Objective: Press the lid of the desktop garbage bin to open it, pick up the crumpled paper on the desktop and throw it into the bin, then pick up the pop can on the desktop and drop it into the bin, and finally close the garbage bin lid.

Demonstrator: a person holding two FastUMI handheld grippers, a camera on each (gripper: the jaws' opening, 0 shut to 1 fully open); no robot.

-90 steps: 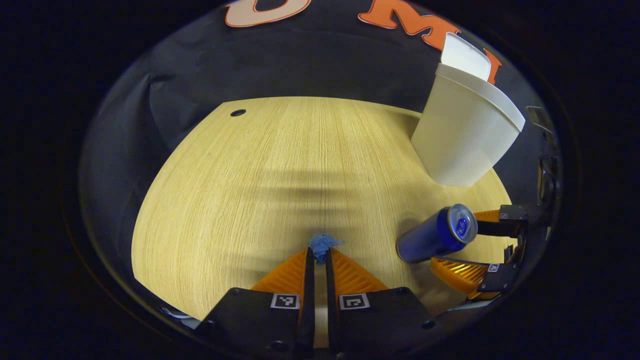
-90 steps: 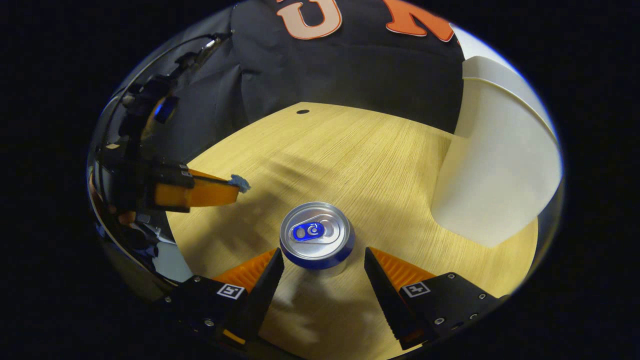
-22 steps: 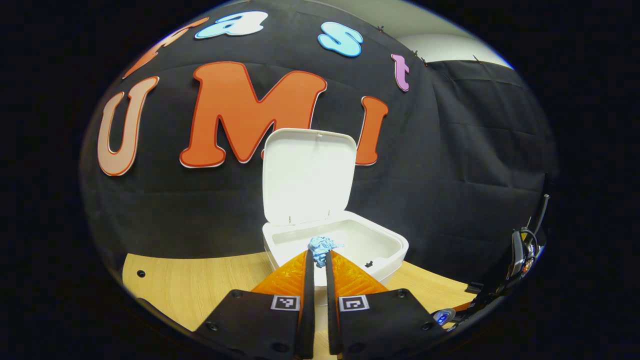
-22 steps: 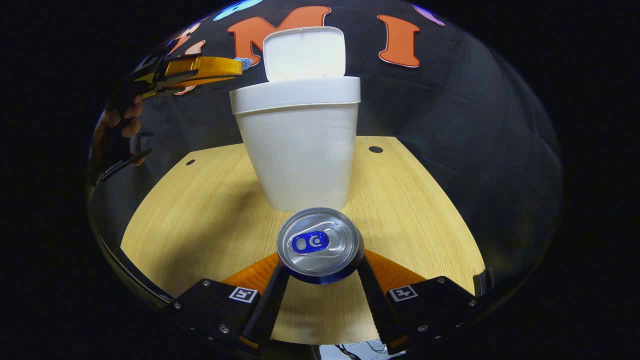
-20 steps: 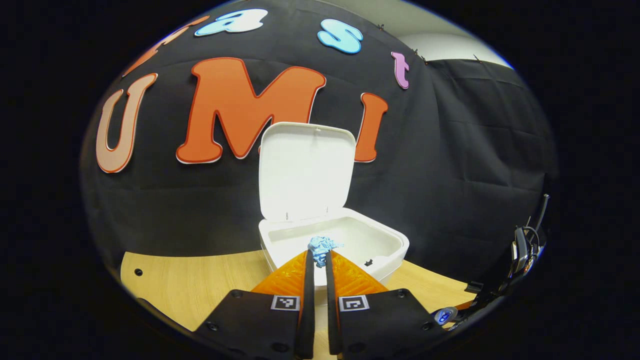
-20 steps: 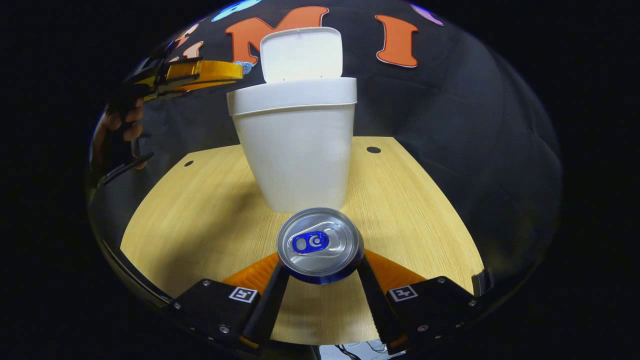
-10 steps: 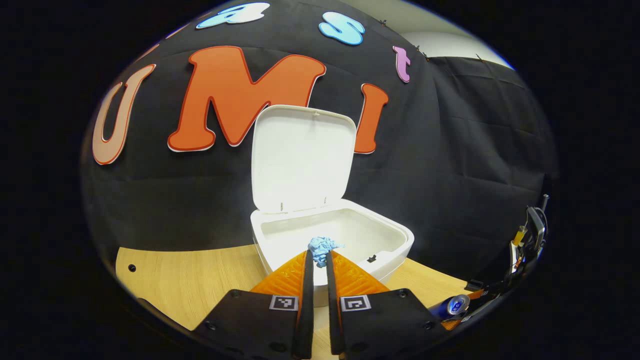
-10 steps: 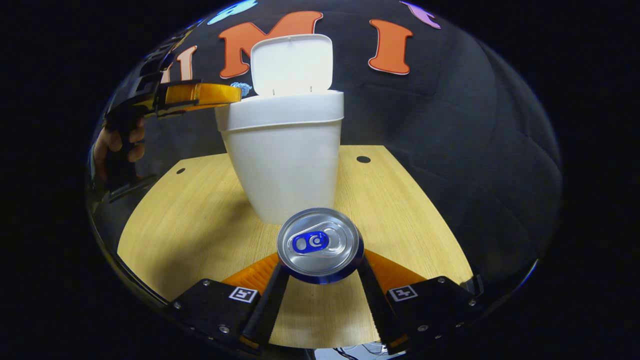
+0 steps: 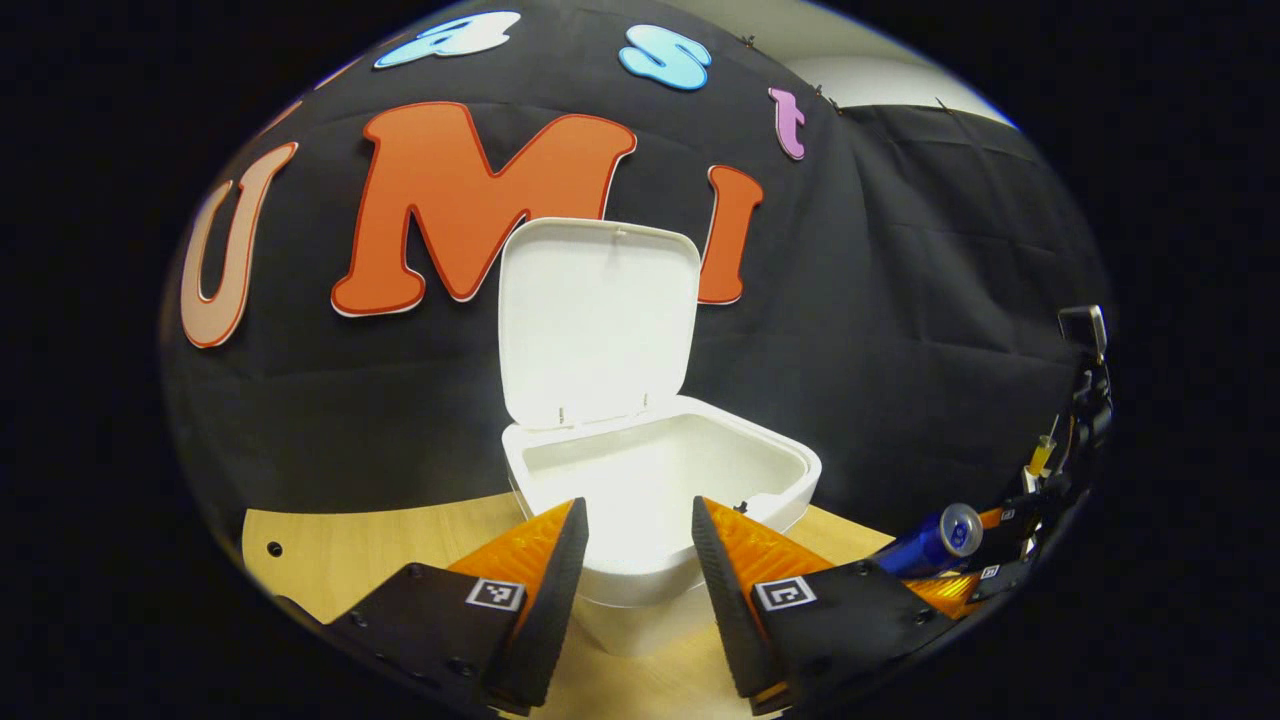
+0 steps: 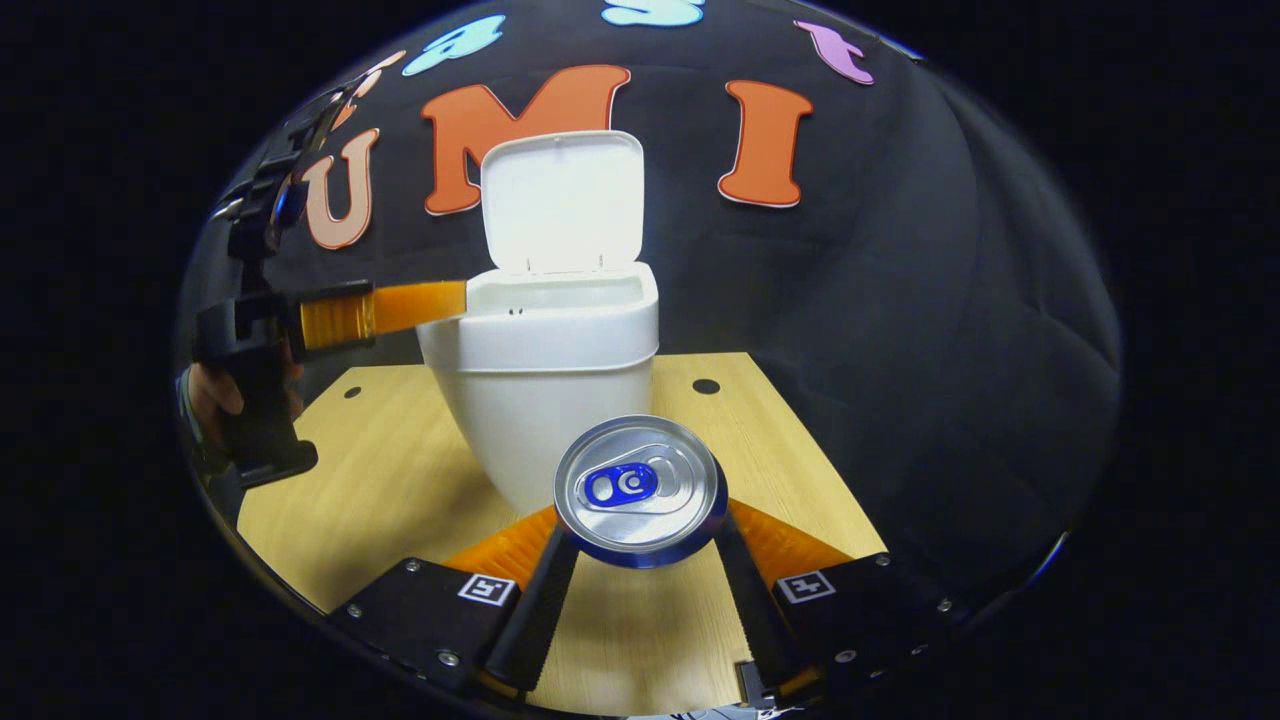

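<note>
The white bin (image 9: 780, 480) stands on the wooden table with its lid (image 9: 595, 315) swung up. My left gripper (image 9: 638, 520) is open just over the bin's near rim, with nothing between its fingers. The crumpled paper is out of sight. In the right gripper view the bin (image 10: 545, 400) stands ahead with the lid (image 10: 560, 205) raised, and the left gripper (image 10: 455, 298) reaches to its rim. My right gripper (image 10: 640, 535) is shut on the blue pop can (image 10: 640, 490), held above the table in front of the bin. The pop can (image 9: 935, 535) also appears at the lower right of the left gripper view.
The wooden table (image 10: 380, 470) has small round holes (image 10: 706, 386) near its back edge. A hand (image 10: 215, 395) holds the left gripper's handle at the left. Black cloth hangs close behind the bin.
My left gripper has opened over the bin and the blue paper is gone from its fingers. The right gripper has risen with the can, still in front of the bin.
</note>
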